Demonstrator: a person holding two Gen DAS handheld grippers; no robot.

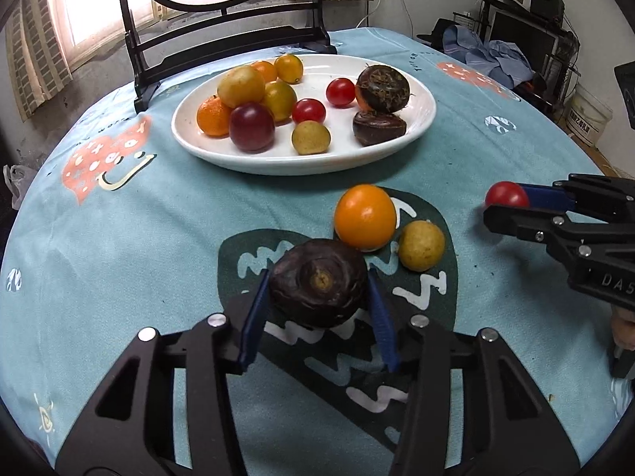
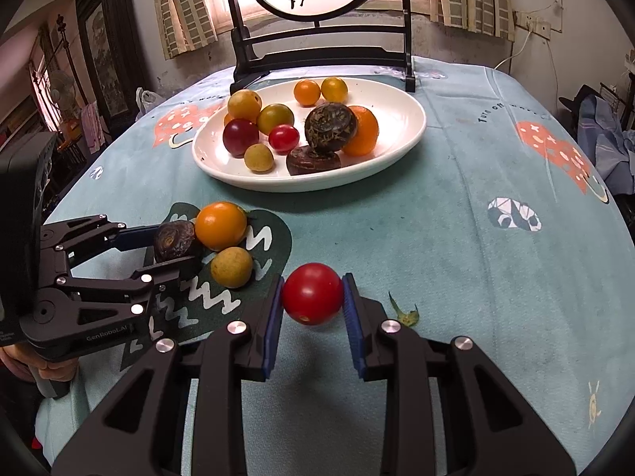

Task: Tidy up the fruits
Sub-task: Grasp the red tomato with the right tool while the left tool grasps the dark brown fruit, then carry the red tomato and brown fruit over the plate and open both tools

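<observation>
My left gripper (image 1: 317, 289) is shut on a dark brown water chestnut (image 1: 317, 281), just above the teal tablecloth; it also shows in the right wrist view (image 2: 172, 240). My right gripper (image 2: 312, 297) is shut on a red cherry tomato (image 2: 312, 292), also seen in the left wrist view (image 1: 507, 194). An orange fruit (image 1: 365, 216) and a small yellow-brown fruit (image 1: 421, 245) lie on the cloth just beyond the left gripper. A white oval plate (image 1: 420, 119) farther back holds several fruits: oranges, yellow ones, a dark plum (image 1: 251, 127), red tomatoes and two water chestnuts.
A dark wooden stand with a round painted screen (image 1: 222, 35) rises behind the plate. A small green leaf scrap (image 2: 405, 313) lies on the cloth right of my right gripper. The round table's edge (image 1: 24, 214) curves away on both sides.
</observation>
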